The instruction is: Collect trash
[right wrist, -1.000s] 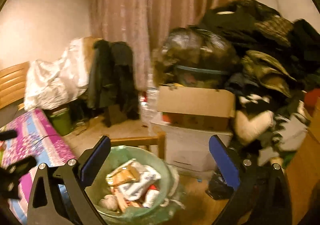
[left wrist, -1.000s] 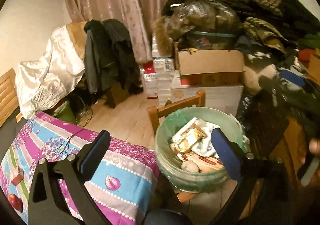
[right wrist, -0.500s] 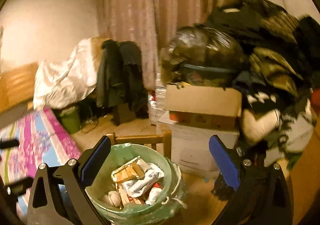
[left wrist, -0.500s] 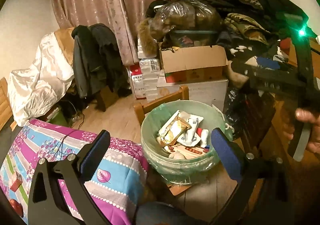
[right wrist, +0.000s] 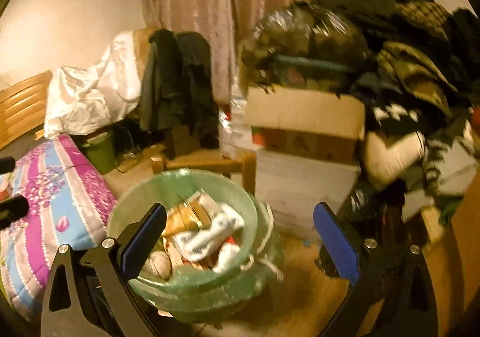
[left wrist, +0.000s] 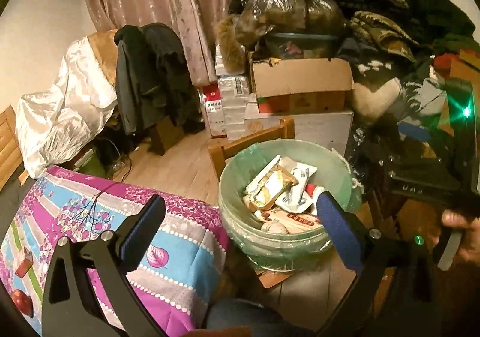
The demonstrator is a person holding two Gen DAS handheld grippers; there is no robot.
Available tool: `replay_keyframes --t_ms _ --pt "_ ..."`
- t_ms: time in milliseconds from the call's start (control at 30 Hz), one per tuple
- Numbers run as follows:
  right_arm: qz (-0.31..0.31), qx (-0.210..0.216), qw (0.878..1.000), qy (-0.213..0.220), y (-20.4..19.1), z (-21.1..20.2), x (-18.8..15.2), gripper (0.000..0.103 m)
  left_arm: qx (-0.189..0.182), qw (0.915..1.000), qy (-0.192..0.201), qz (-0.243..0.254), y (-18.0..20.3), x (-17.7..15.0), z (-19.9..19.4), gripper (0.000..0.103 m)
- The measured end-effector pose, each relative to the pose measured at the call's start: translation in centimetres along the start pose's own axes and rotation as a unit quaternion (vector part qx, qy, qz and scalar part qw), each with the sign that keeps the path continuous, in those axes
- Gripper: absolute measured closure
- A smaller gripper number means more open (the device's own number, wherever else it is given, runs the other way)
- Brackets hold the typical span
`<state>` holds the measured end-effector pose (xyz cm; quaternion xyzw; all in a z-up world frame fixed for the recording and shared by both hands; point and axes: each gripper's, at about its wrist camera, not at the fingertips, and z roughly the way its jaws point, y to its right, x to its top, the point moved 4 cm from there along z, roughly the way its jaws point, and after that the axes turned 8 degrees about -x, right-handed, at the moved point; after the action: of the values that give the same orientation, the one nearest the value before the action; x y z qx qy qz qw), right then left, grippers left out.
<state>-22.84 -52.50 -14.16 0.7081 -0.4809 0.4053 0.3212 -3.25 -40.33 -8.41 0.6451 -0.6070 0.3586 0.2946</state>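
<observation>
Glossy plastic bin liner [left wrist: 240, 169], wooden floor [left wrist: 180, 163], cardboard box [left wrist: 300, 79]

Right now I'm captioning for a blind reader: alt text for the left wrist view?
A green-lined bin full of wrappers sits between the open left gripper fingers. A purple quilt lies left; boxes and clothes are piled behind.

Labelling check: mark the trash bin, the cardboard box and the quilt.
trash bin [left wrist: 237, 175], left wrist view, on its green-lined inner wall.
cardboard box [left wrist: 300, 77], left wrist view, on its folded front flap.
quilt [left wrist: 180, 253], left wrist view, on a blue stripe near the edge.
</observation>
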Motion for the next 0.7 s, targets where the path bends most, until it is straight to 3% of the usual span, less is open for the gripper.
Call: replay_keyframes --t_ms 200,467,700 --pt "-0.003 -0.035 0.999 -0.018 -1.0 0.9 -3.0 0.005 0.008 1.0 -0.006 0.001 -0.3 -0.3 0.4 0.006" --pt "0.031 -0.076 0.996 -0.033 -0.9 1.2 -4.2 0.005 0.008 0.9999 -0.009 -0.004 -0.4 -0.3 0.5 0.006" --pt "0.045 -0.08 0.995 -0.036 -0.1 1.3 -4.2 0.005 0.006 0.9999 -0.012 -0.01 -0.4 -0.4 0.6 0.006"
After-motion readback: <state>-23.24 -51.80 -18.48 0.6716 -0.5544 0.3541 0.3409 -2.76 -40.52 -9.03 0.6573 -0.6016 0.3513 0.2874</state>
